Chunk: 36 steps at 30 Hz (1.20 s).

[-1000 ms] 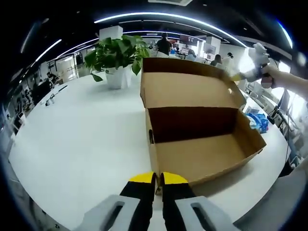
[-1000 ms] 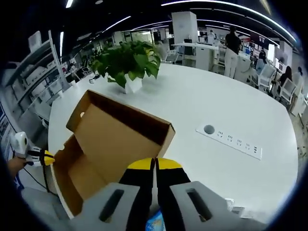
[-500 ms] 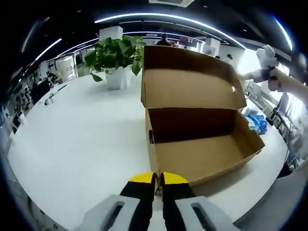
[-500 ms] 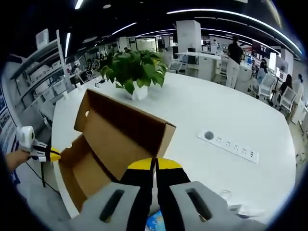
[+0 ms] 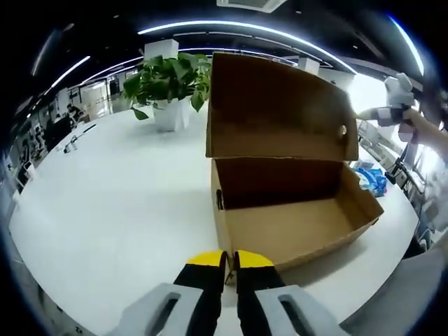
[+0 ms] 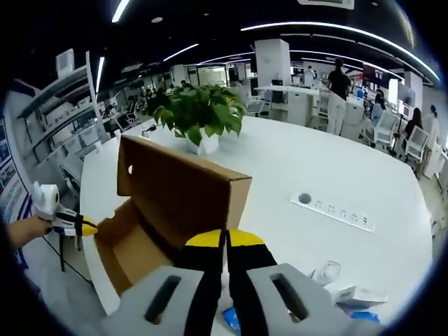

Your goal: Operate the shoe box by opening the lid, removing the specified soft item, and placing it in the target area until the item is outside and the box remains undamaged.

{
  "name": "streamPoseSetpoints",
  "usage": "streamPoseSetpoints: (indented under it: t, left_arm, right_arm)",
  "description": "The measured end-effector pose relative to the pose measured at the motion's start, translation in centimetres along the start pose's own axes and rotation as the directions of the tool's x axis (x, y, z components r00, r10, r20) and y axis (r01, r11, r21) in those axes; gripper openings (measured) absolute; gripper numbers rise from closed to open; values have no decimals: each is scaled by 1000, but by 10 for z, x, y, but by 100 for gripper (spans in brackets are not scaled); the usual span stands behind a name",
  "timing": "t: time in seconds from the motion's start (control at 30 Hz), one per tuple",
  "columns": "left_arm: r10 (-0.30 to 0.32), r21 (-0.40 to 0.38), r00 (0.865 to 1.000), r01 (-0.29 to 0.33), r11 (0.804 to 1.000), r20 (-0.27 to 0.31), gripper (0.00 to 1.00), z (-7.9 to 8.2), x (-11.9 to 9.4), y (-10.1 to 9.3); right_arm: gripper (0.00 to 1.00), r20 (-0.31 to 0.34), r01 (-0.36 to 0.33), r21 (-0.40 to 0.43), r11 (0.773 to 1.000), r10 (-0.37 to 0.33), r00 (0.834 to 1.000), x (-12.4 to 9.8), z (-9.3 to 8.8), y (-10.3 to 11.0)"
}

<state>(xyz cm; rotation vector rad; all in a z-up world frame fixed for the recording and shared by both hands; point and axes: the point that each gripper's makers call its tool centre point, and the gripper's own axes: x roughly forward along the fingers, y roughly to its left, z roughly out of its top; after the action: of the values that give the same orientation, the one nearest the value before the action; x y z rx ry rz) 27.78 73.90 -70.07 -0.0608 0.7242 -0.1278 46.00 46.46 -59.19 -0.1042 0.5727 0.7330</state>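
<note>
The brown cardboard shoe box (image 5: 294,224) stands open on the white table (image 5: 112,189), its inside bare as far as I see. Its lid (image 5: 280,105) stands nearly upright on the far hinge. My left gripper (image 5: 228,260) is shut and empty, just short of the box's near corner. My right gripper (image 5: 364,114), in a hand, hangs at the lid's right edge. In the right gripper view my right gripper (image 6: 225,239) is shut, close behind the lid (image 6: 182,192), and the left gripper (image 6: 87,227) sits beyond the box (image 6: 133,245). A blue soft item (image 5: 373,179) lies outside the box.
A potted plant (image 5: 168,80) stands on the table behind the box. A socket strip (image 6: 336,210) is set into the tabletop to the right. Crumpled clear and white wrapping (image 6: 325,271) lies near the blue item (image 6: 231,320). People and desks are far behind.
The lid has swung up from leaning back to nearly upright. My right gripper has risen alongside it. The left gripper has stayed where it was.
</note>
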Motion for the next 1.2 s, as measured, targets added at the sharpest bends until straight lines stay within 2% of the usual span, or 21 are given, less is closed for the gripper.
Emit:
streamPoseSetpoints:
  t: [0.37,0.47,0.8,1.0,1.2]
  left_arm:
    - [1,16,1000,-1,1000,-1,5,1,0,0]
    - [3,41,1000,-3,999,-2,6,2,-1,-1]
    - [4,69,1000,-5,998,12,11,6,-5,-2]
    - [5,81,999,-9,997,43,13,19,-11,-3]
    - [6,97,994,-17,995,111,14,47,-23,-5]
  right_arm:
    - [0,40,12,-18,1000,-11,999,-15,-7,12]
    - [0,52,18,-14,1000,-17,998,-19,-9,16]
    - [0,80,38,-24,999,-36,996,-31,-21,28]
    - [0,86,45,-35,998,-42,995,-36,-27,34]
    - [0,88,45,-30,999,-42,995,-42,-37,40]
